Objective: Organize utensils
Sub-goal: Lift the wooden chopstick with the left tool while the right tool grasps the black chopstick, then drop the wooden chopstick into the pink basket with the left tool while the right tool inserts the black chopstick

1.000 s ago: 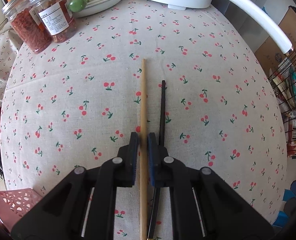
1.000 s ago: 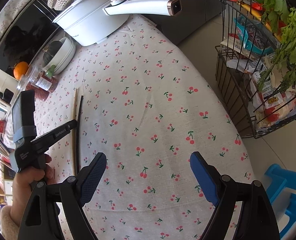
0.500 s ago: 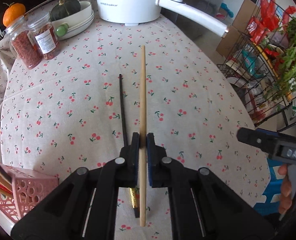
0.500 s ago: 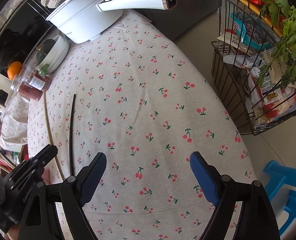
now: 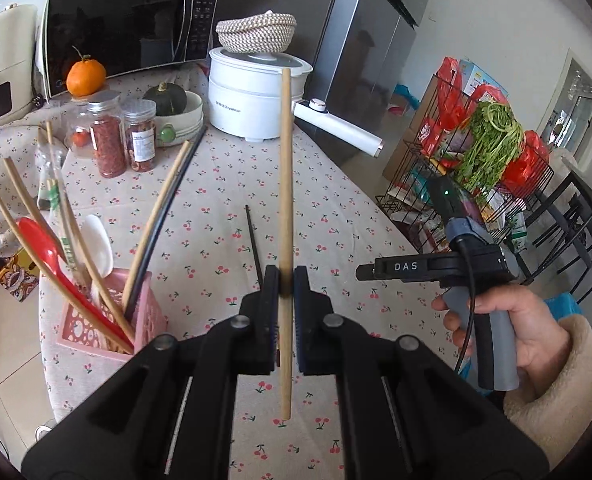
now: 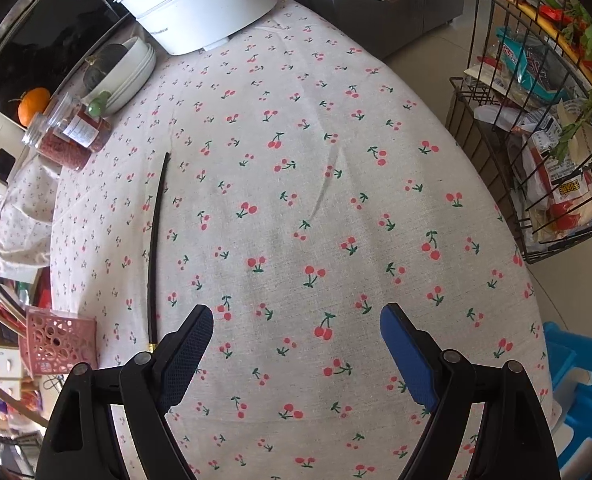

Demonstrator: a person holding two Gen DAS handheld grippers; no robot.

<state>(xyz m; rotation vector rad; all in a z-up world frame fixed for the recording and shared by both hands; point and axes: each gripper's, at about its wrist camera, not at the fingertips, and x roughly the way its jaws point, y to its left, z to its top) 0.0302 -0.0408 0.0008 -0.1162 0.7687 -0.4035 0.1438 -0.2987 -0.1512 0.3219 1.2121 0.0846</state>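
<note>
Gripping wooden chopstick (image 5: 285, 184), left gripper (image 5: 285, 292), black chopstick (image 6: 155, 240) flat

Bare cloth lies ahead; black chopstick (image 6: 155, 248) and pink basket (image 6: 60, 340) crowd the left, pot (image 6: 200, 4) the far end.

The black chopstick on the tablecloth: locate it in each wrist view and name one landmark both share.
Left wrist: black chopstick lies centre, just left of the clamped wooden chopstick.
Right wrist: left of centre, running up from the left jaw.
Shared landmark: pink basket.
</note>
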